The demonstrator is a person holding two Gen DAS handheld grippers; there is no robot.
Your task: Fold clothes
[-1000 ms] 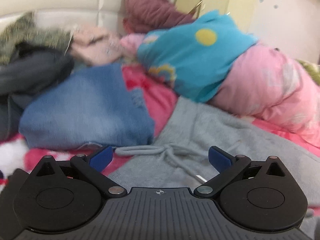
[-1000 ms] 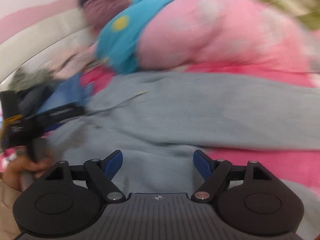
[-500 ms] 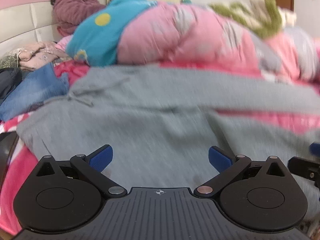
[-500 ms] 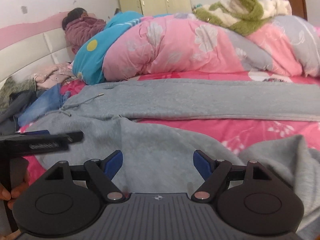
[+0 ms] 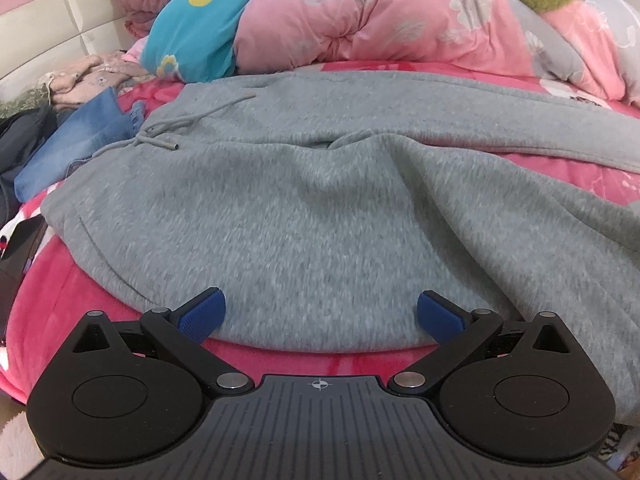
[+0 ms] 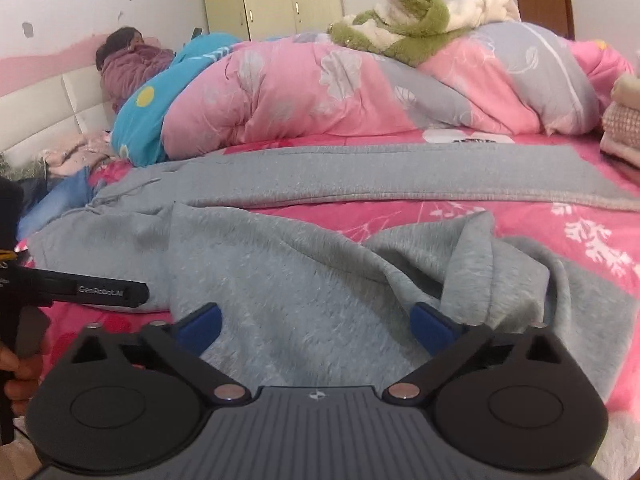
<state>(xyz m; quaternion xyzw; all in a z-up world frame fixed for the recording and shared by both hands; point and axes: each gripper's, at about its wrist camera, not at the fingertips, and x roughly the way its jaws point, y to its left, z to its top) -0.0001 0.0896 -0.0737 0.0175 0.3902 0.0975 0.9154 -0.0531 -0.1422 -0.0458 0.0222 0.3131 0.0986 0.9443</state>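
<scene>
Grey sweatpants [image 5: 320,208] lie spread across the pink bed sheet [image 5: 80,312], waistband and drawstring [image 5: 180,128] to the left. The far leg lies flat and straight [image 6: 400,180]; the near leg is rumpled [image 6: 300,272]. My left gripper [image 5: 320,316] is open above the hip part of the pants, at the bed's front edge. My right gripper [image 6: 316,322] hangs over the rumpled near leg and its jaws are opening. Grey cloth lies between its fingers, but the pads do not press it. The left gripper's black body [image 6: 100,290] shows at the left of the right wrist view.
A rolled pink flowered quilt [image 6: 300,96] and a turquoise cover [image 5: 192,28] run along the back. Blue jeans [image 5: 76,136] and dark clothes [image 5: 20,140] lie left of the waistband. A person [image 6: 128,64] lies by the headboard. Folded cloth [image 6: 624,120] is stacked far right.
Both views have swung right, from the clothes pile by the headboard onto the grey pants. The right gripper's fingers stand wider apart than half a second ago. The left jaws look unchanged.
</scene>
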